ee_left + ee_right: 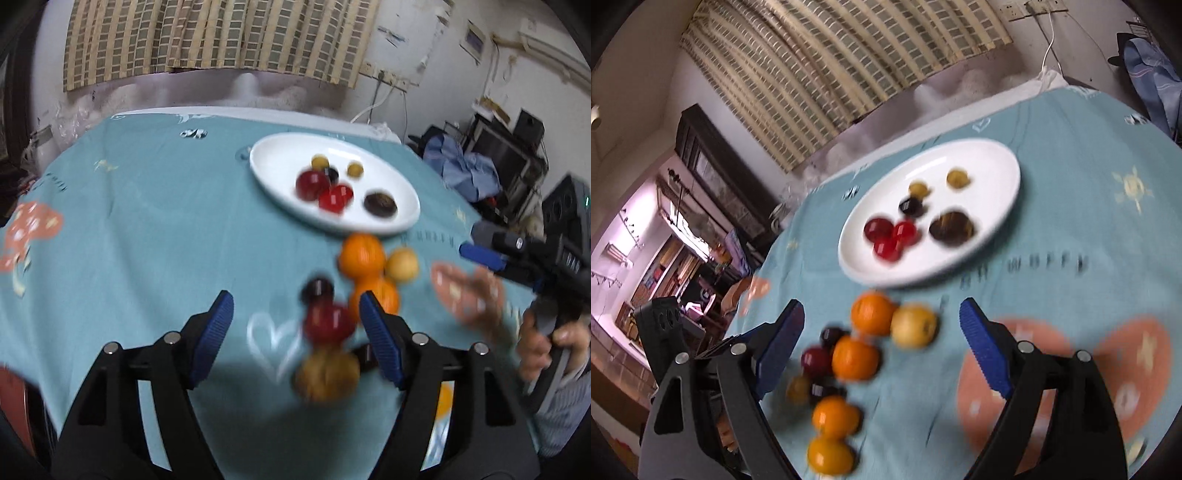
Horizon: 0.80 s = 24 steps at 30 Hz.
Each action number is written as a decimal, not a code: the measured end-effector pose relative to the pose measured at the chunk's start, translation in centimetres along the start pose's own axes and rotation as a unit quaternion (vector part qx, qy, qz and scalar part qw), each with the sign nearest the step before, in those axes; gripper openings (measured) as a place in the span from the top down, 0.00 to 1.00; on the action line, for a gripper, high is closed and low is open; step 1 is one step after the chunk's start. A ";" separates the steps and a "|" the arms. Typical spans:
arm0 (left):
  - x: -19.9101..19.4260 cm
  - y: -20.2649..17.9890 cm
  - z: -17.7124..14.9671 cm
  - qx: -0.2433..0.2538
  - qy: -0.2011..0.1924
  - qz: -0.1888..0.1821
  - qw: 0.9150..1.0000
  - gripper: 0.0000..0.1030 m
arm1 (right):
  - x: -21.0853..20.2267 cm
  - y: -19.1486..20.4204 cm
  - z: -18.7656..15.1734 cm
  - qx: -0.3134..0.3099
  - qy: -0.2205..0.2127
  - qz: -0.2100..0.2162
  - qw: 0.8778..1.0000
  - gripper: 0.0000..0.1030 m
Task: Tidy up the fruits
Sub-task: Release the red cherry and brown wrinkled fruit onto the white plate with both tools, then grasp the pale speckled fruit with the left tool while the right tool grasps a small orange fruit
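A white oval plate on the blue tablecloth holds red, dark and yellow-green fruits. Loose fruits lie in front of it: oranges, a yellow fruit, a red fruit, a dark one and a brown one. My left gripper is open above the red and brown fruits, holding nothing. My right gripper is open over the orange and yellow fruits, holding nothing. The right gripper also shows at the right edge of the left wrist view. Both views are blurred.
The round table has a blue cloth with mushroom and heart prints. A wall with a curtain stands behind it. Clutter and speakers stand at the right. Shelves show at the left of the right wrist view.
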State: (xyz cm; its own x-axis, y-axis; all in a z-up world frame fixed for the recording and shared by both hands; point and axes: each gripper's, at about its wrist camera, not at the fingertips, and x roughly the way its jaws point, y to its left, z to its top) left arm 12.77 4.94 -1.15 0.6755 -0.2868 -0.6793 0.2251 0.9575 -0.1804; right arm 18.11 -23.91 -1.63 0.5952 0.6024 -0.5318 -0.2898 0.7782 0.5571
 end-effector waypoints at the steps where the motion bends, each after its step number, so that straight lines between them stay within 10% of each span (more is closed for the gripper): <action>1: -0.3 -0.3 -0.8 0.011 0.003 0.004 1.000 0.25 | -0.5 0.4 -0.8 -0.006 0.000 0.003 1.000 0.16; 15: 1.6 -0.9 -3.1 0.055 0.046 0.049 0.996 0.16 | -1.1 1.4 -3.5 -0.015 0.016 0.004 1.000 0.14; 24: -1.4 4.5 -2.6 -0.054 -0.015 0.105 0.993 0.16 | -1.0 1.4 -3.5 -0.026 0.018 0.006 0.999 0.13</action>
State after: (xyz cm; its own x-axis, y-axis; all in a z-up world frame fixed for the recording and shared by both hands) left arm 11.04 9.76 -2.88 0.7209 -0.0800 -0.6884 0.0020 0.9936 -0.1133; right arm 14.48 -22.82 -2.55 0.5641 0.6167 -0.5490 -0.3351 0.7787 0.5305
